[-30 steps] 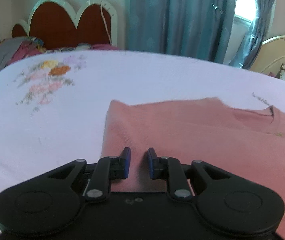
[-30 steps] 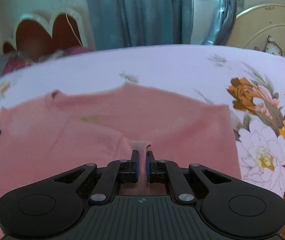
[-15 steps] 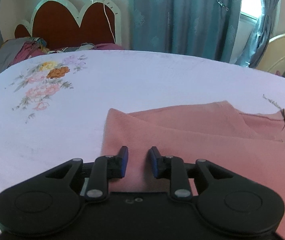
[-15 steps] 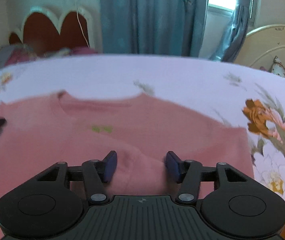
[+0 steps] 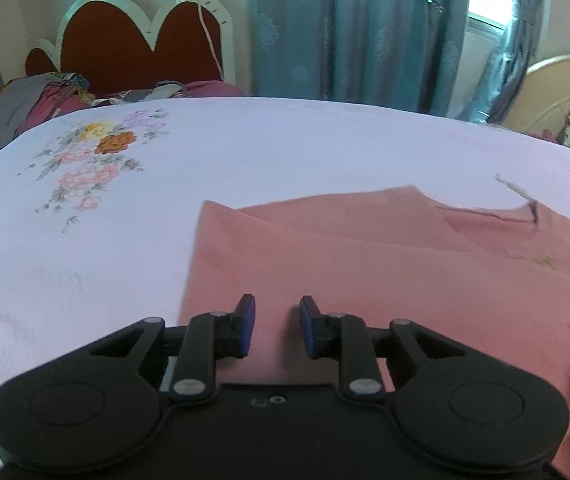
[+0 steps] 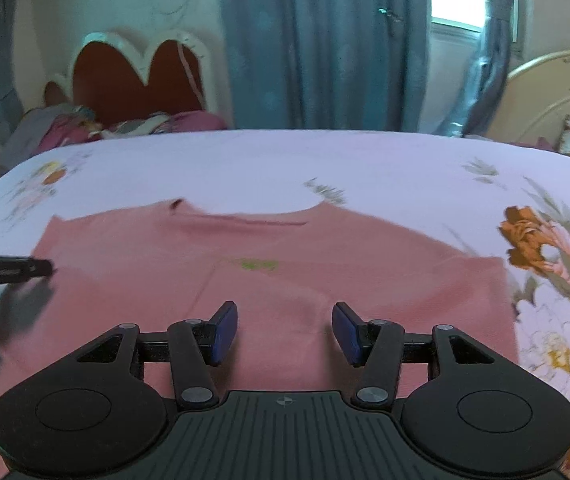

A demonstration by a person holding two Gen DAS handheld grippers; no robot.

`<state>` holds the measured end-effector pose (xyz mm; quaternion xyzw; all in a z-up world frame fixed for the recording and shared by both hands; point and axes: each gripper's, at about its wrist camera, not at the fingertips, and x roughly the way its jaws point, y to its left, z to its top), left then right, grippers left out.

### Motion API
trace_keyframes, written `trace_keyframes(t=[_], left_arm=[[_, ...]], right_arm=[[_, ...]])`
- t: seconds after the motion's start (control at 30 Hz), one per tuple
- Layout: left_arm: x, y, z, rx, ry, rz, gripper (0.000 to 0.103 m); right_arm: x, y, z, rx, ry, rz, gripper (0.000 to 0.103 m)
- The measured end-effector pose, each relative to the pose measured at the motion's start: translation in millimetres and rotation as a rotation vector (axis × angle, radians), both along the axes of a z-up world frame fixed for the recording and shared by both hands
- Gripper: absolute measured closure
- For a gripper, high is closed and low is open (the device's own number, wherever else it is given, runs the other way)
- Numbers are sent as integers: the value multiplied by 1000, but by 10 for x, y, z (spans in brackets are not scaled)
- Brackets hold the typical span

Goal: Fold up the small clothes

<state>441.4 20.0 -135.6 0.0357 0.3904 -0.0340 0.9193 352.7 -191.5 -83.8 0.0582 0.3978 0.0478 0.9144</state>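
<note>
My right gripper (image 6: 285, 330) had let go of the shirt (image 6: 269, 280); both it and my left gripper (image 5: 273, 326) stood open, empty.

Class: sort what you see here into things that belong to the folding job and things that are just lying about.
Job:
pink top
left claw, open
right claw, open
bedsheet

Lying about:
heap of clothes
headboard
curtains

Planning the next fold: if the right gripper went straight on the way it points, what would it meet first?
Most likely the pink top lying on the bedsheet. The right gripper is open, tilted down at it, with nothing in between; depth is unclear.
</note>
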Motion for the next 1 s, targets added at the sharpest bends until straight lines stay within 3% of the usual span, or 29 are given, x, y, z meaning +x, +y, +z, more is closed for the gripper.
trace_keyframes(t=[0.23, 0.5, 0.7, 1.0], left_arm=[[-199, -192, 79, 10, -4, -37, 78], [-325, -360, 111, 23, -16, -50, 78], [-387, -469, 59, 41, -9, -40, 78], [-466, -510, -109, 112, 10, 21, 76]], right_arm=[[-127, 117, -34, 9, 16, 27, 50], [-253, -34, -85, -7, 39, 15, 50], [-324, -267, -289, -2, 95, 0, 50], [-393, -371, -255, 37, 81, 48, 49]])
